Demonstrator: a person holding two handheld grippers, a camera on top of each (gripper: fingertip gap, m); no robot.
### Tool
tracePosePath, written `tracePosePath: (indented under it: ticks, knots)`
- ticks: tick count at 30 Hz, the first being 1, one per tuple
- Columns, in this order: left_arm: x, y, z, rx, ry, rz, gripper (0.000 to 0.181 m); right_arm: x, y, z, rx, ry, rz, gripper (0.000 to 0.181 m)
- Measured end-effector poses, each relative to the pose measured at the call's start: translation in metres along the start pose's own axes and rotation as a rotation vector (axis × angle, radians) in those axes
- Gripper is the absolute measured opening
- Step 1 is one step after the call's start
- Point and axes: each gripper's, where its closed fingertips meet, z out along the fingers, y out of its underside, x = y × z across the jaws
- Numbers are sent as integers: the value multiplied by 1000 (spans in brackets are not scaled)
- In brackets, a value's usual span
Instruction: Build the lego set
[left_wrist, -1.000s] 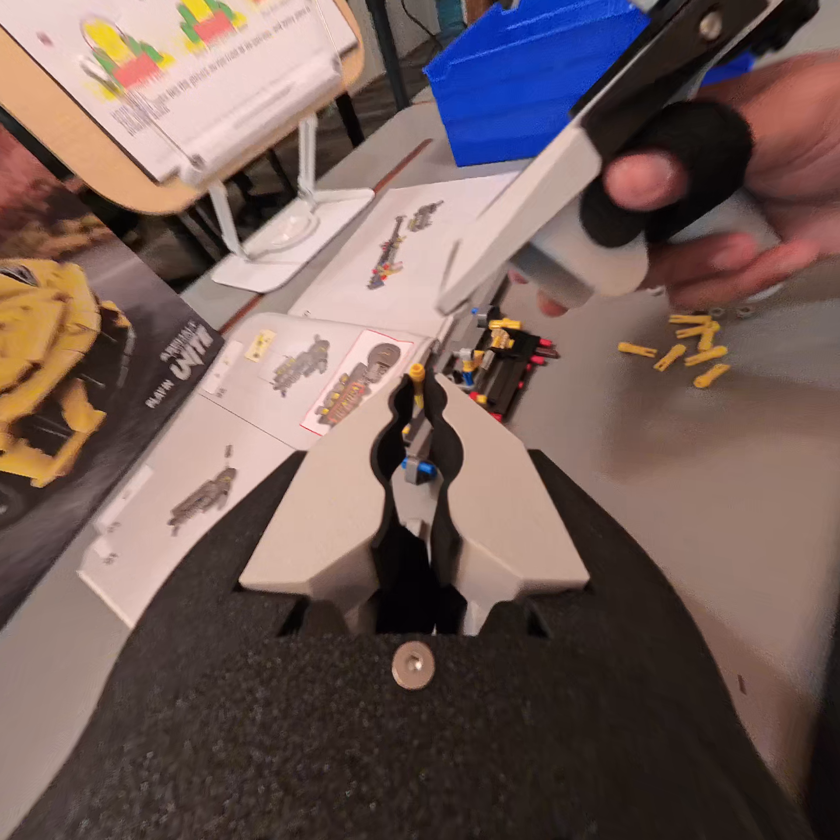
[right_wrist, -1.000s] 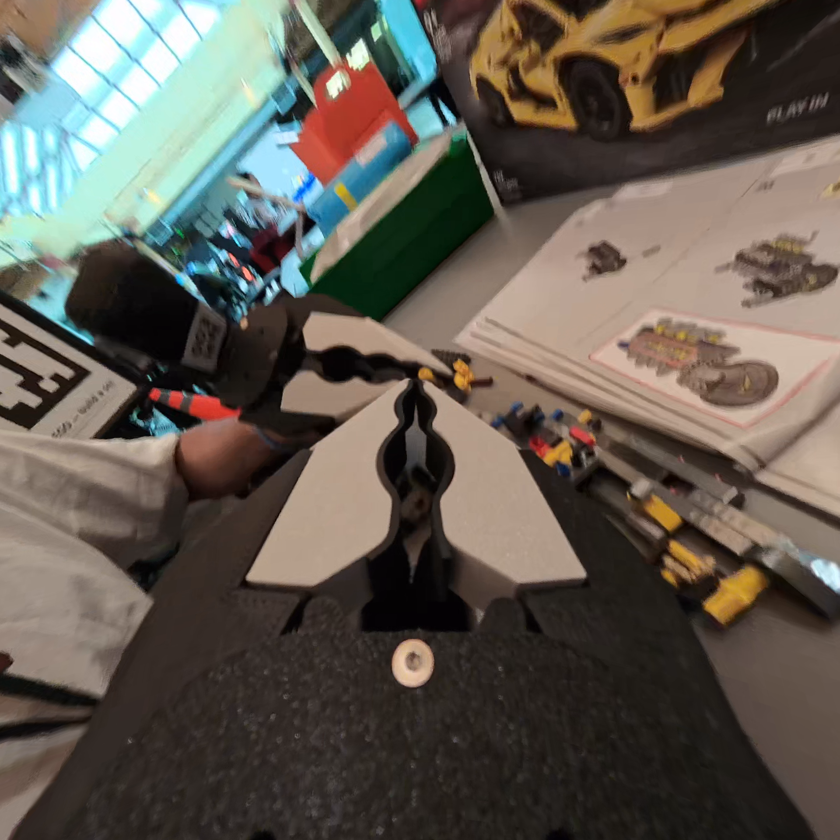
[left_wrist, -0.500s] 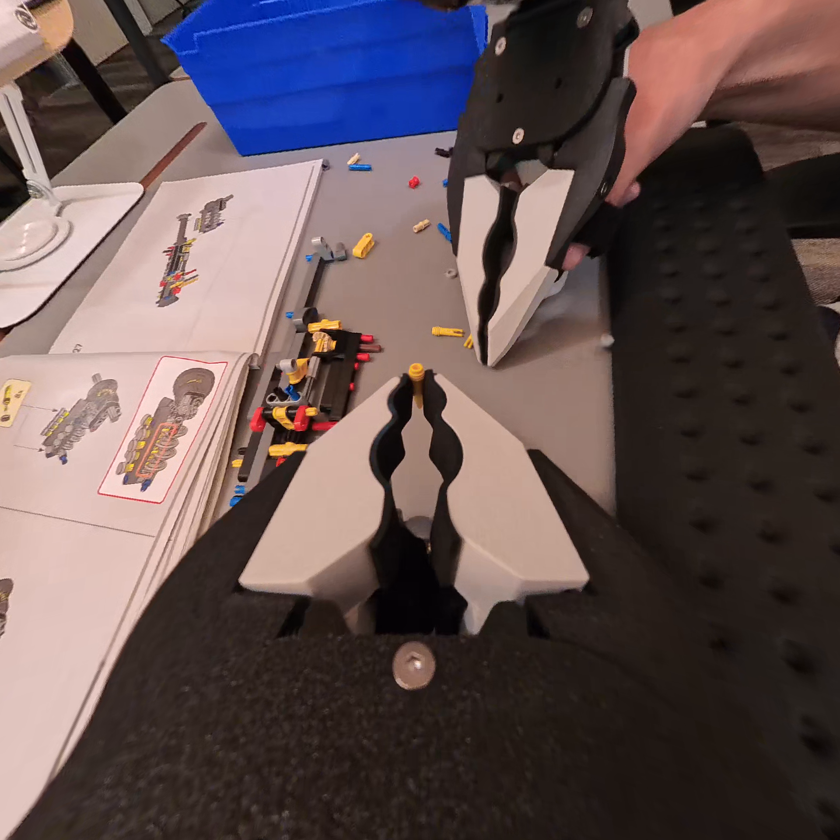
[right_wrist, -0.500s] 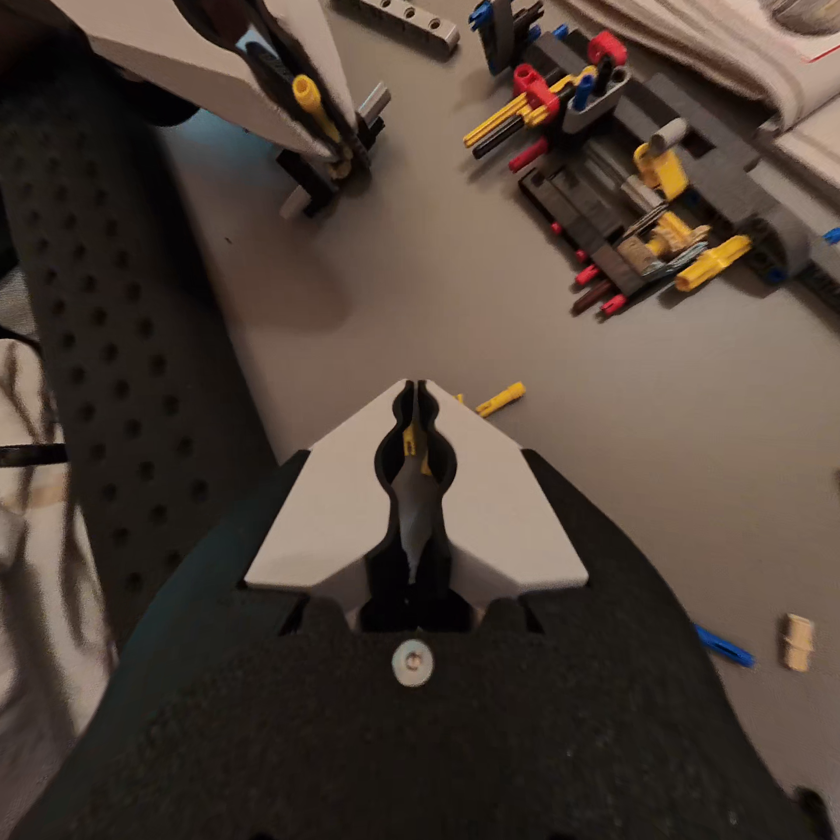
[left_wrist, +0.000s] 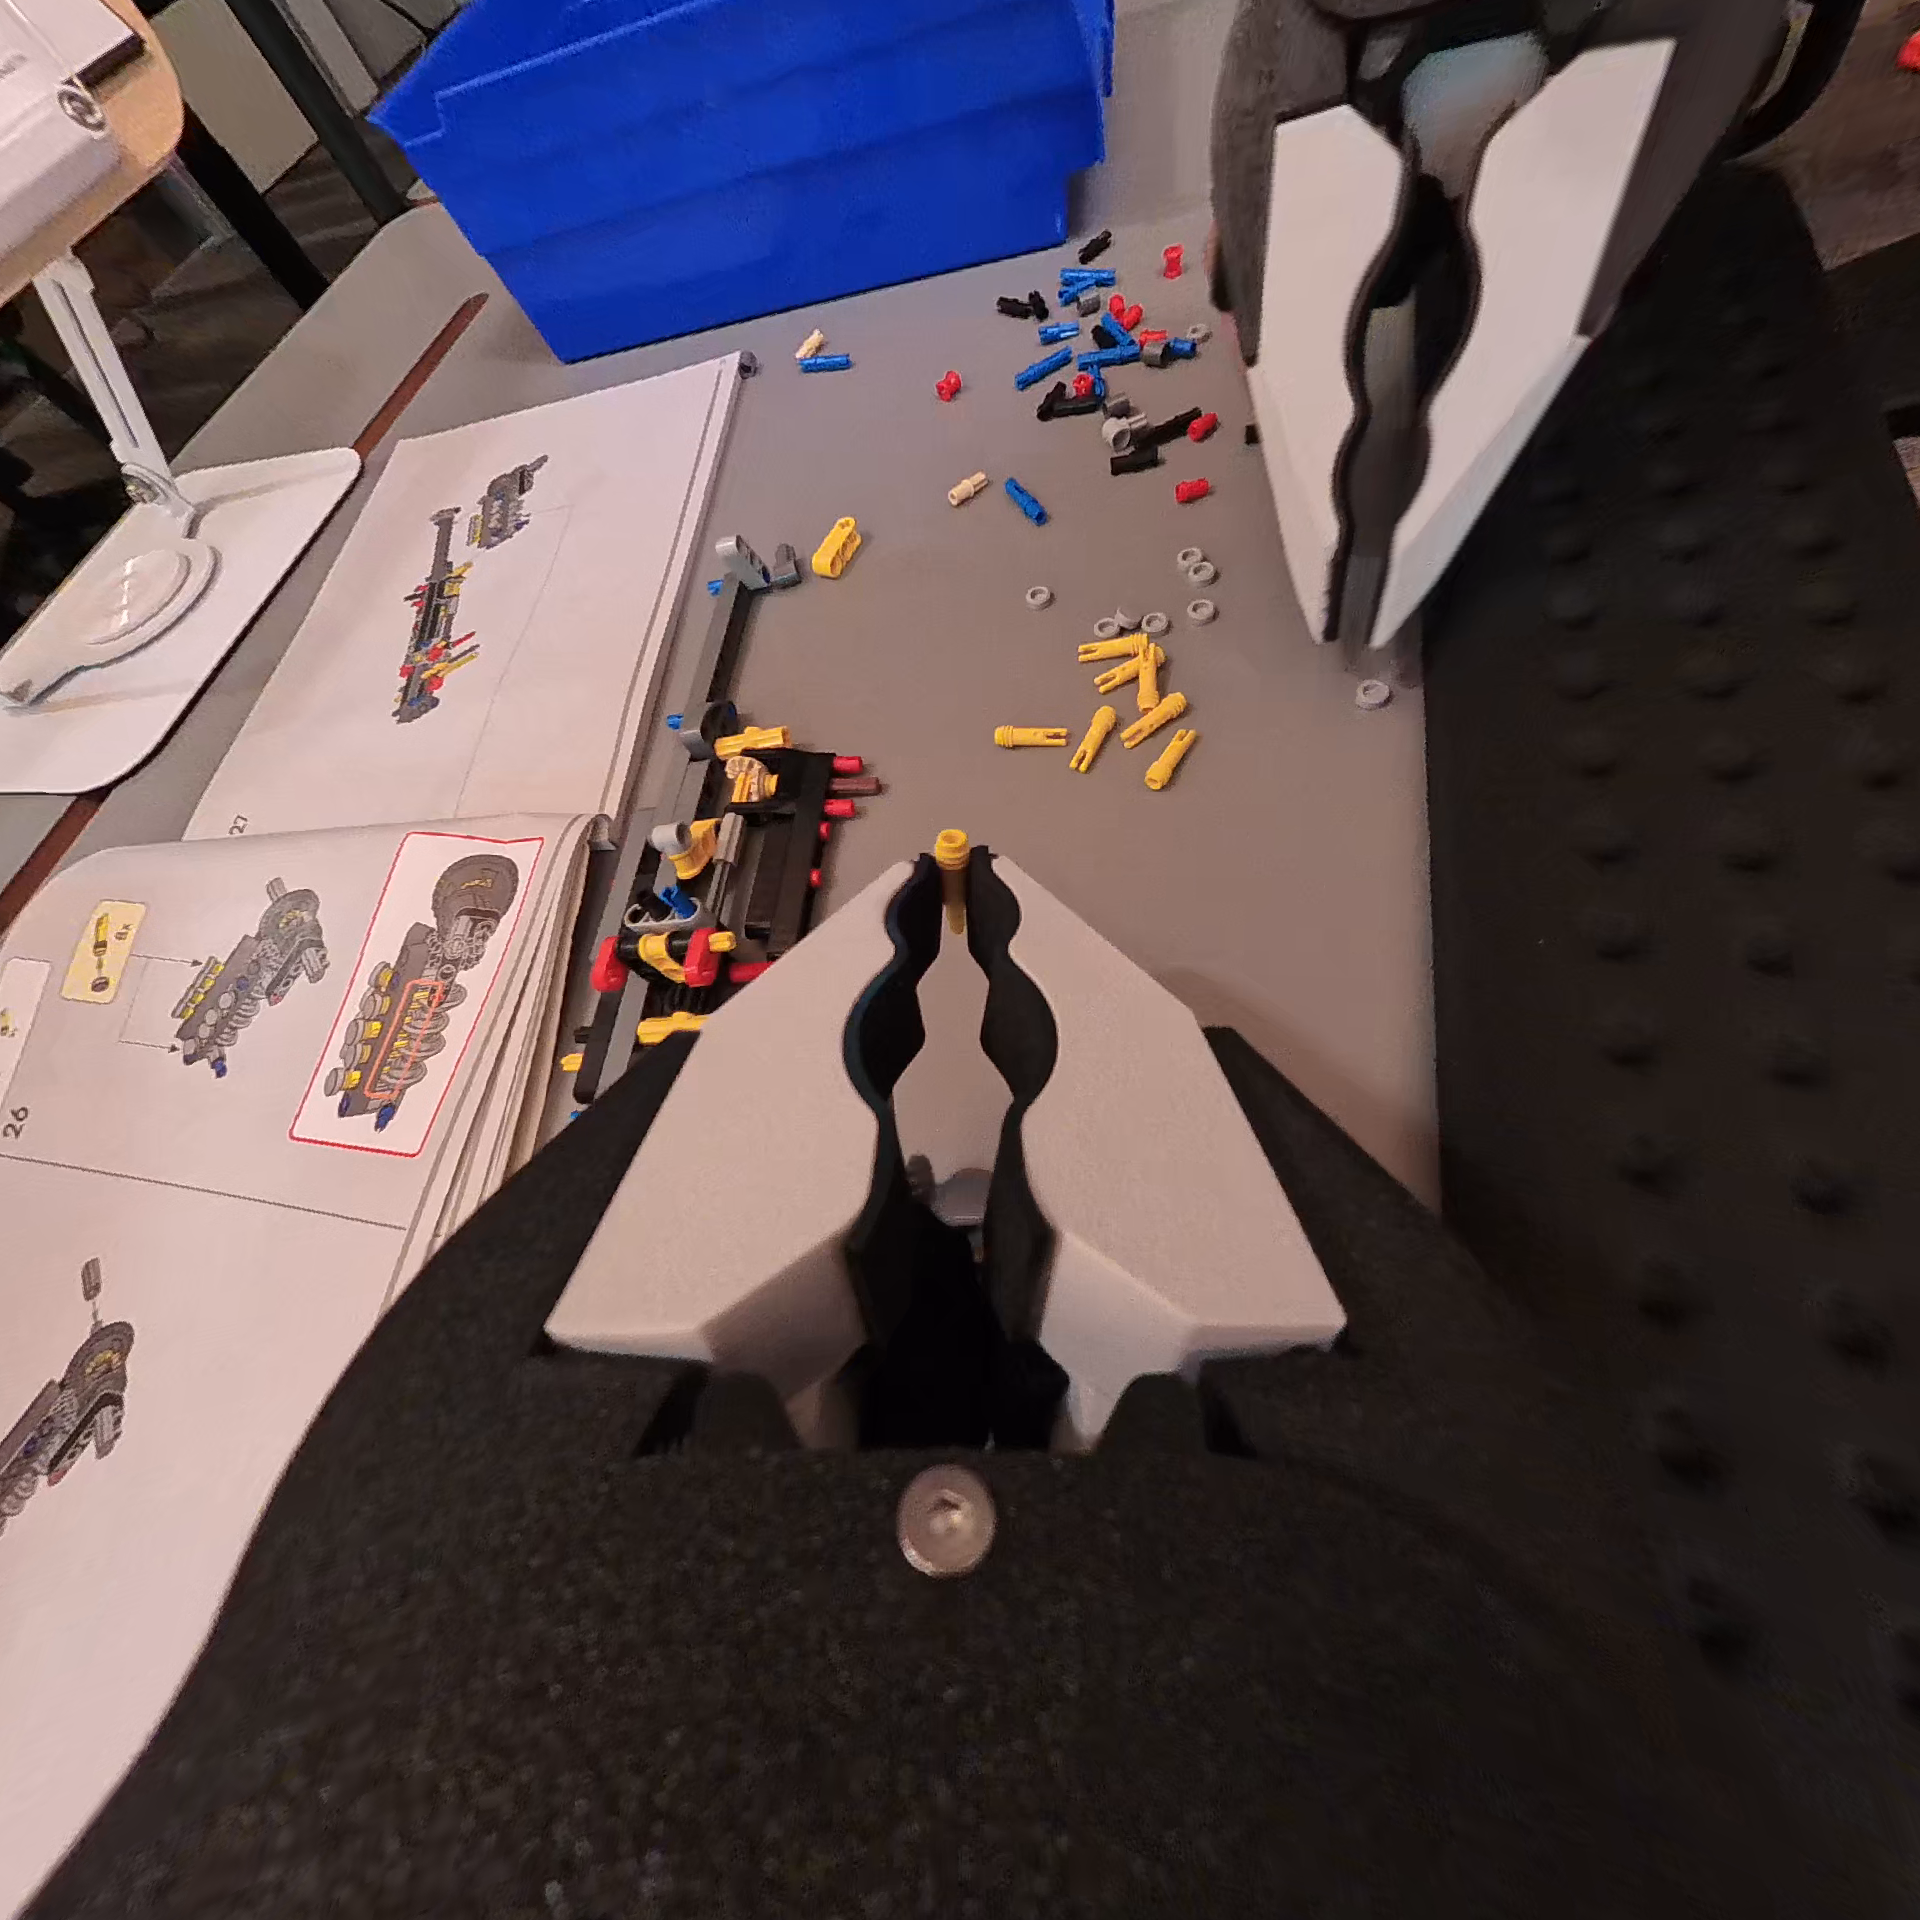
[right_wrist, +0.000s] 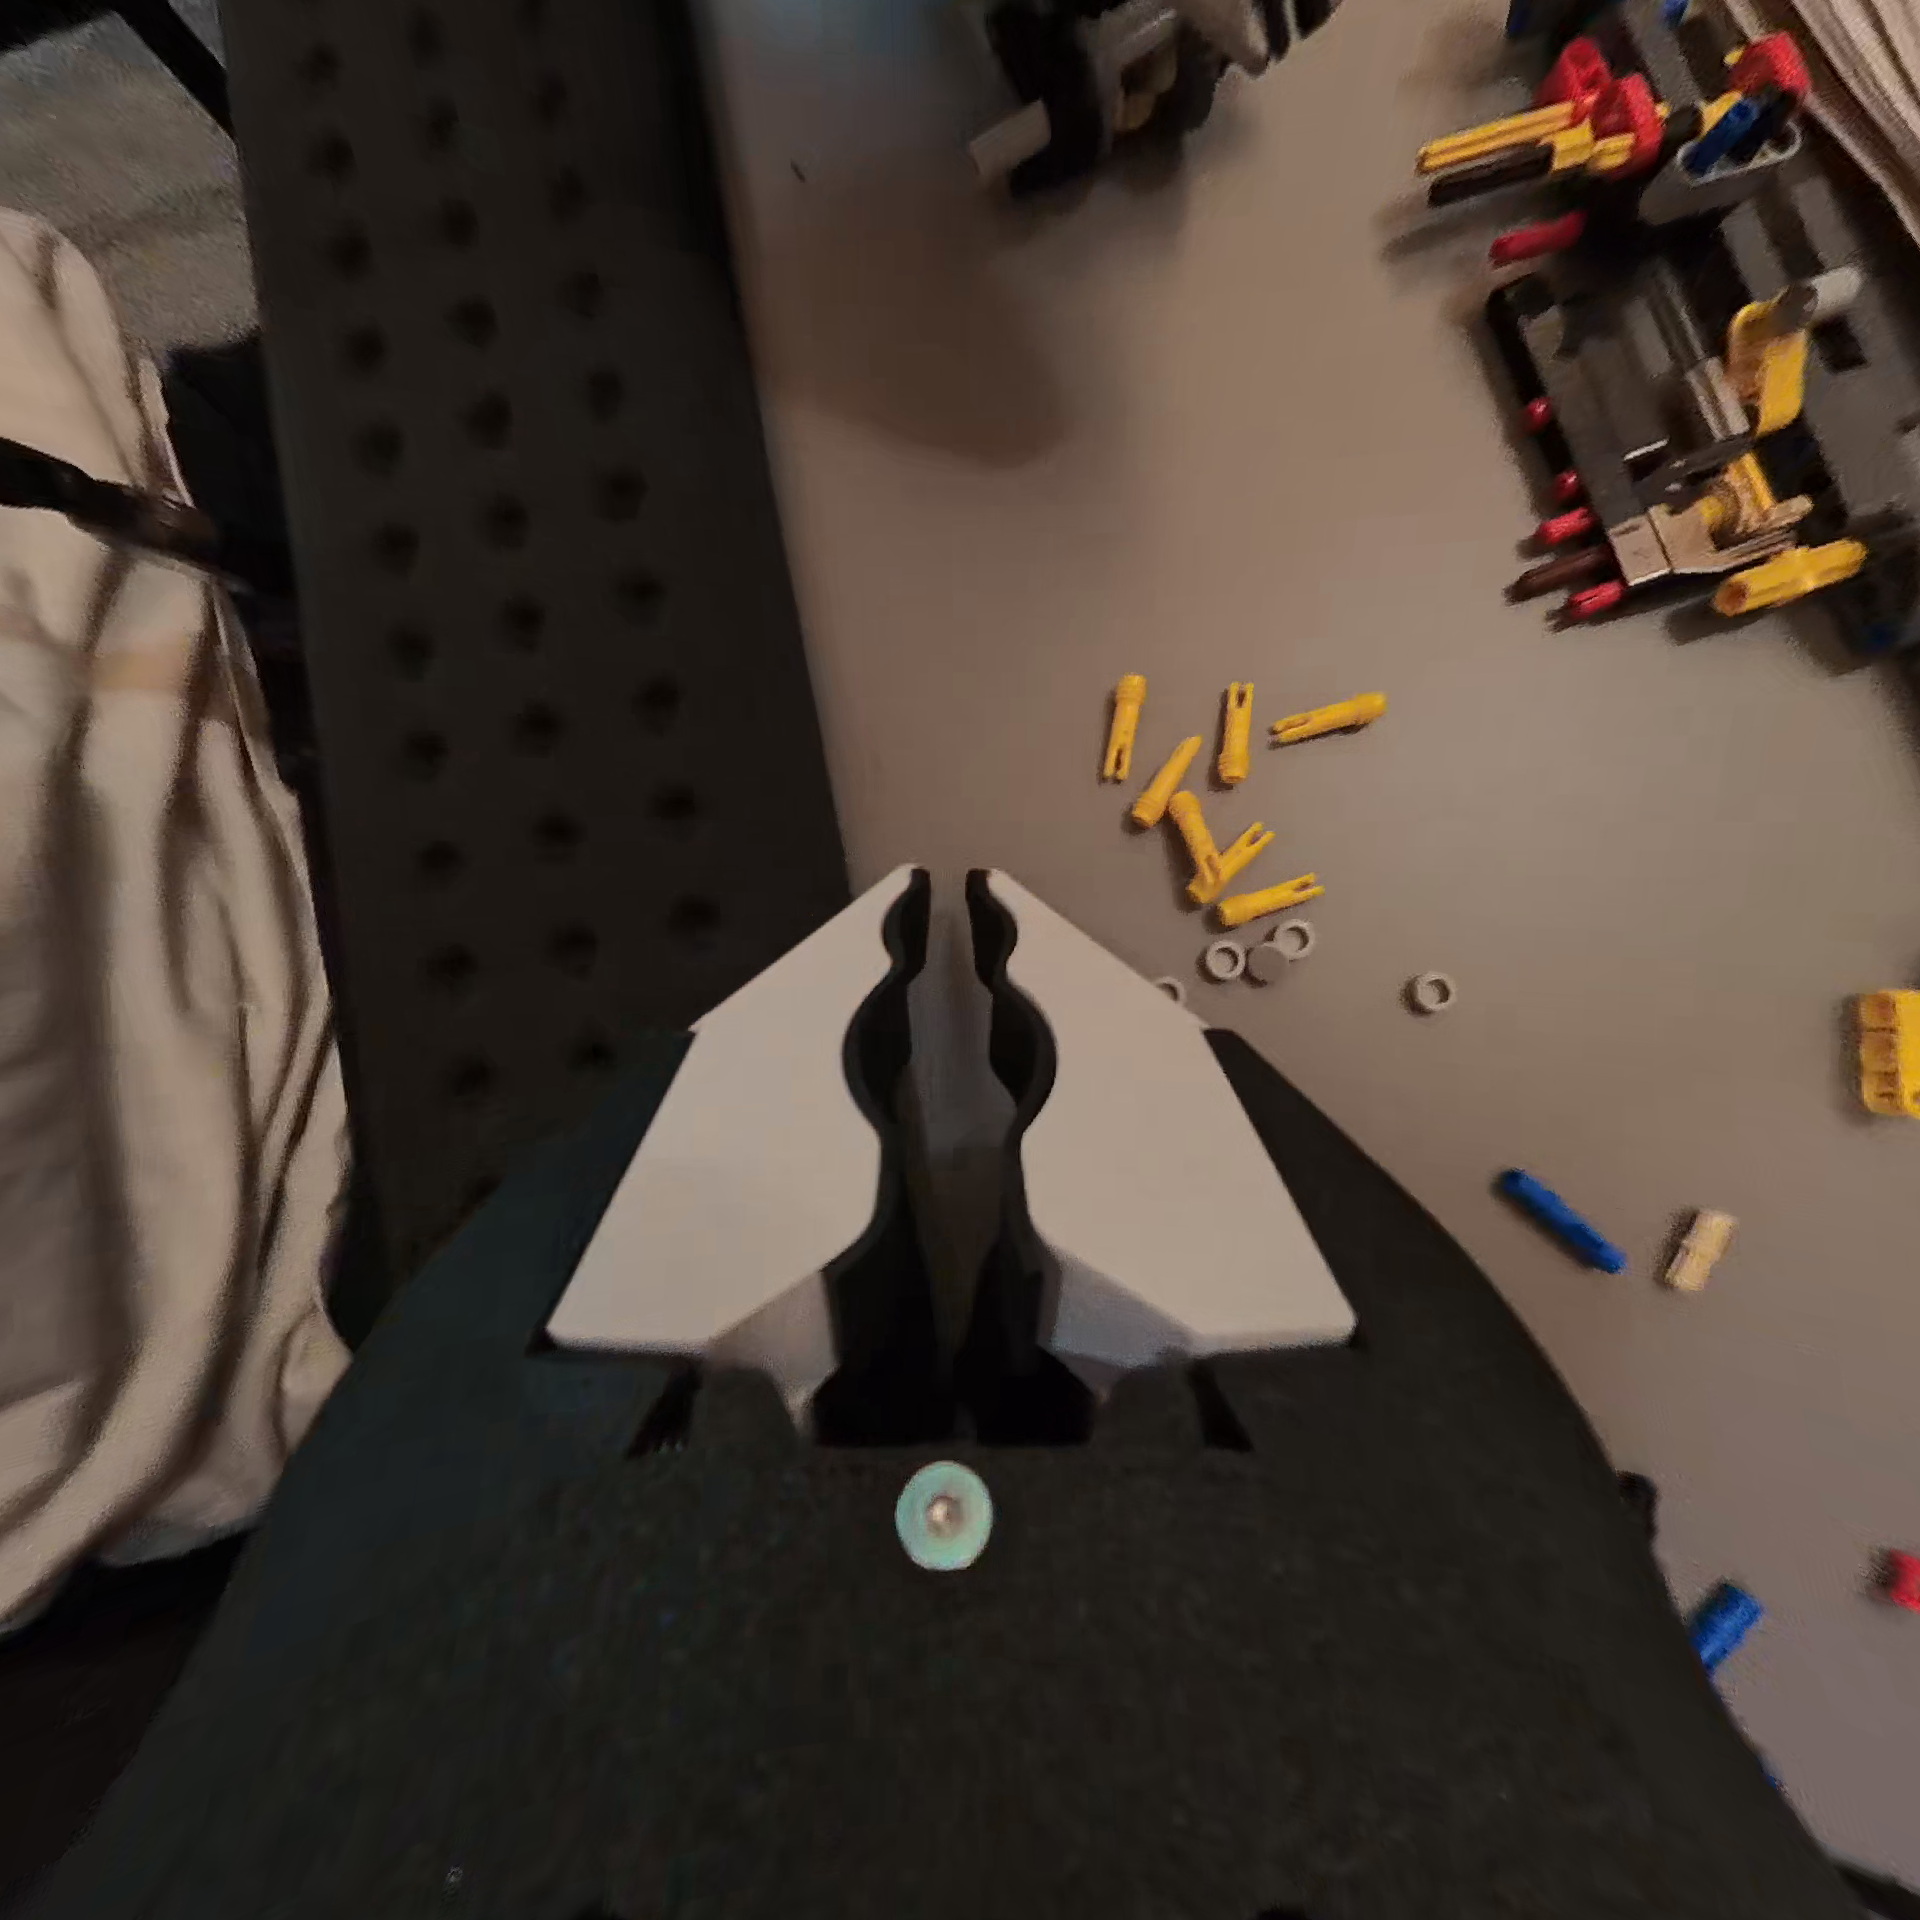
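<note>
Left gripper (left_wrist: 953, 868) is levelled over the grey table (left_wrist: 1278, 935), pointing forward and slightly downward, with its fingertips clamped on a yellow pin (left_wrist: 951, 878). The pin stands upright between the tips, its head protruding just beyond them.

Right gripper (right_wrist: 945, 883) is angled steeply down toward the table, its tips near the table's near edge where a black perforated chair back (right_wrist: 520, 520) rises beside it. Its jaws stand slightly apart, a narrow slit showing between the tips, and nothing is held. In the left wrist view the same gripper (left_wrist: 1351, 623) appears at upper right, nearly vertical, tips close to the surface beside a lone grey ring (left_wrist: 1372, 693).

The partly built lego assembly (left_wrist: 727, 883), black and grey with yellow, red and blue parts, lies on the table just left of the left gripper's tips, against the edge of the open instruction booklet (left_wrist: 364, 935).

A cluster of loose yellow pins (right_wrist: 1216, 790) lies just ahead and right of the right gripper, with small grey rings (right_wrist: 1257, 956) next to it. Farther off, blue, black and red pins (left_wrist: 1112, 353) are scattered in front of a blue bin (left_wrist: 748, 166). A white stand base (left_wrist: 156, 582) sits at the far left.
</note>
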Motion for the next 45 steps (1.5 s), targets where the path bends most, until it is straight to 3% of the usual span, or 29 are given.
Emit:
tracePosePath:
  ticks: [3, 5, 14, 20, 25, 29, 31, 34, 36, 42, 45]
  knots:
    - [1, 2, 1, -7, -4, 10, 3, -8, 7, 5, -52, -151, -27, 13]
    - [-1, 3, 1, -14, -12, 12, 3, -13, 5, 7, -49, -223, -75, 8]
    - [-3, 5, 1, -17, -17, 11, 3, -9, 5, 13, -90, -227, -281, 8]
    - [15, 1, 5, 0, 63, 29, 3, 7, -6, 15, -12, -86, -259, 7]
    - [30, -5, 11, -45, 71, 110, 4, 34, -39, 9, 194, 50, -31, 7]
    - [33, 0, 12, -213, -4, 269, 3, 50, -50, 8, 311, 178, 69, 7]
    - [59, 16, 12, -360, 129, 277, 3, 59, -53, 4, 385, 257, 101, 7]
    - [82, 24, 14, -459, 247, 275, 3, 67, -53, -6, 418, 341, 105, 7]
    - [83, 27, 20, -500, 250, 276, 3, 67, -59, -17, 490, 379, 85, 7]
    - [77, 25, 36, -540, 202, 94, 4, 61, -69, -44, 636, 385, 76, 7]
    - [69, 10, 38, -461, 157, -73, 18, 56, -75, -57, 675, 492, -47, 7]
